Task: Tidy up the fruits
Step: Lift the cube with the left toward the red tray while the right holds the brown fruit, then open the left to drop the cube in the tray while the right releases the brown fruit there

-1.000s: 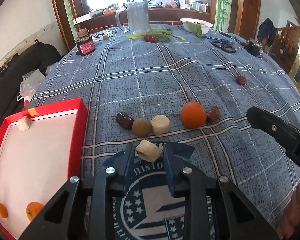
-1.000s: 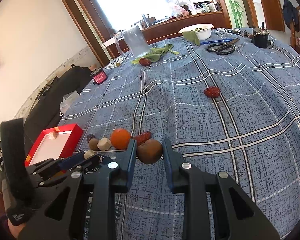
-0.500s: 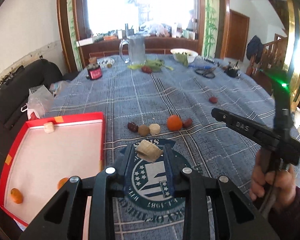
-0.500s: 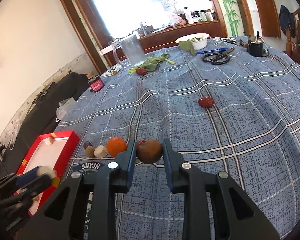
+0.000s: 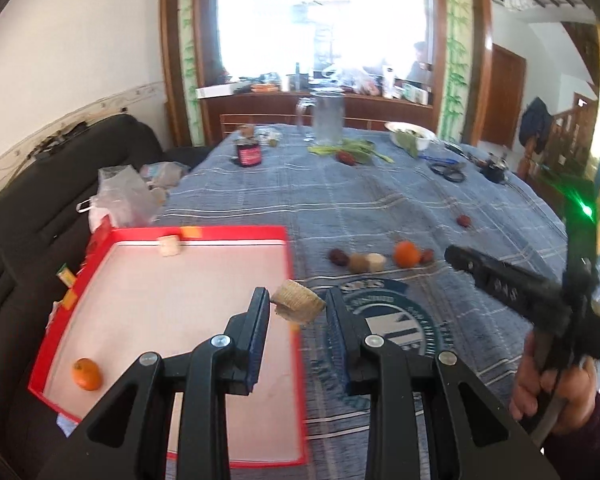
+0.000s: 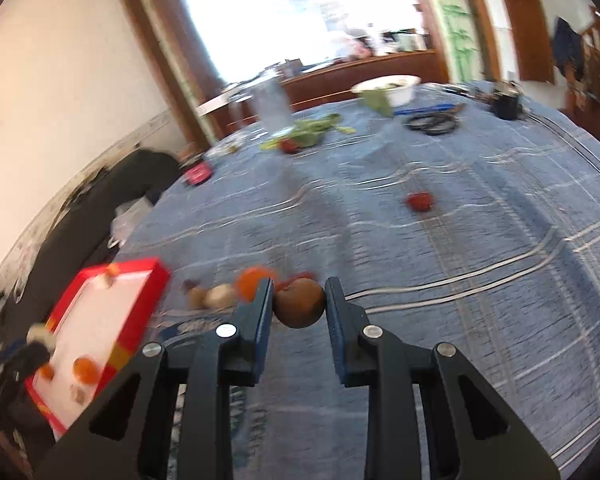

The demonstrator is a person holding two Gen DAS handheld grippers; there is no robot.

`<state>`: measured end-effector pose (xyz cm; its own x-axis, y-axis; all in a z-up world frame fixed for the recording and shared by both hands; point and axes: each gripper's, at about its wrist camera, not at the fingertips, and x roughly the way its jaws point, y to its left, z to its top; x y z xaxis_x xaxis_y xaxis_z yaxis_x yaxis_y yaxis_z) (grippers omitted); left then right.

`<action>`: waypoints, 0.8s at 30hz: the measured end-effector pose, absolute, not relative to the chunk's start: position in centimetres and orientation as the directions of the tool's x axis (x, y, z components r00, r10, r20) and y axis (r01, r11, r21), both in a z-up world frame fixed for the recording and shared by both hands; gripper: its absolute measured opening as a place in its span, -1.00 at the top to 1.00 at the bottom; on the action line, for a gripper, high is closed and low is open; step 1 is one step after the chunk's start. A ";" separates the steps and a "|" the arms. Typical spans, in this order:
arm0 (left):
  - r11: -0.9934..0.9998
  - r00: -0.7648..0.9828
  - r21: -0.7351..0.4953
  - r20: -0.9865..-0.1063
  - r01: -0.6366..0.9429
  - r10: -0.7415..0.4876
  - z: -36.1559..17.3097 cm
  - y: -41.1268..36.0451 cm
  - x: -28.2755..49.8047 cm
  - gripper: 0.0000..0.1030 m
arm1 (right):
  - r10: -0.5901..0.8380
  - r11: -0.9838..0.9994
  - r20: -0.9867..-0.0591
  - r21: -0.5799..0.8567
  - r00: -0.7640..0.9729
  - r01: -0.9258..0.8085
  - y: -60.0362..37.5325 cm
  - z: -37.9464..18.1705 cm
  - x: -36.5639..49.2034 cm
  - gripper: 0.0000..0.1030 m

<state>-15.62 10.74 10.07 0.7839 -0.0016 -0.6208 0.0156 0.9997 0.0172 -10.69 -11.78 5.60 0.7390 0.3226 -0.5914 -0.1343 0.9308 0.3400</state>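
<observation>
Your left jaws are clamped on a pale beige, rough-cut cylindrical fruit chunk (image 5: 298, 306), and your left gripper (image 5: 298, 312) holds it in the air over the right edge of the red-rimmed, white-floored shallow tray (image 5: 288, 264). Your right jaws are clamped on a round brown fruit (image 6: 299, 303); your right gripper (image 6: 299, 308) carries it above the blue plaid-clothed table (image 6: 480, 240). In the tray: one small orange citrus (image 5: 86, 374) near the front left corner, one pale chunk (image 5: 169, 245) against the far wall. A row of fruit sits on the cloth right of the tray: dark red date (image 5: 338, 257), brown ball (image 5: 357, 263), pale chunk (image 5: 375, 262), orange citrus (image 5: 407, 253), another red date (image 5: 427, 256). A lone red date (image 5: 463, 221) lies farther back. Your right hand (image 5: 556, 396) shows in the left view, gripping the handle.
</observation>
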 end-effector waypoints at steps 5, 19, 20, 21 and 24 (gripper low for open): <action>0.998 0.795 0.023 -0.604 -0.059 0.061 10.2 13.6 -15.9 0.45 | 0.414 0.905 -0.579 0.344 0.702 -0.250 -7.2 6.7 -12.0 0.45; 0.980 0.783 0.030 -0.597 -0.195 0.174 9.1 19.4 -16.5 0.45 | 0.519 0.851 -0.590 0.290 0.619 -0.438 3.5 8.2 -13.7 0.45; 0.979 0.781 0.028 -0.599 -0.200 0.177 9.0 19.7 -16.5 0.45 | 0.522 0.848 -0.594 0.286 0.612 -0.446 4.1 8.2 -13.6 0.45; 0.979 0.779 0.026 -0.601 -0.204 0.178 8.9 20.0 -16.5 0.45 | 0.525 0.845 -0.598 0.285 0.605 -0.452 4.7 8.1 -13.6 0.45; 0.975 0.770 0.024 -0.609 -0.219 0.188 8.4 21.0 -16.5 0.45 | 0.532 0.838 -0.617 0.284 0.580 -0.466 6.4 7.5 -13.2 0.45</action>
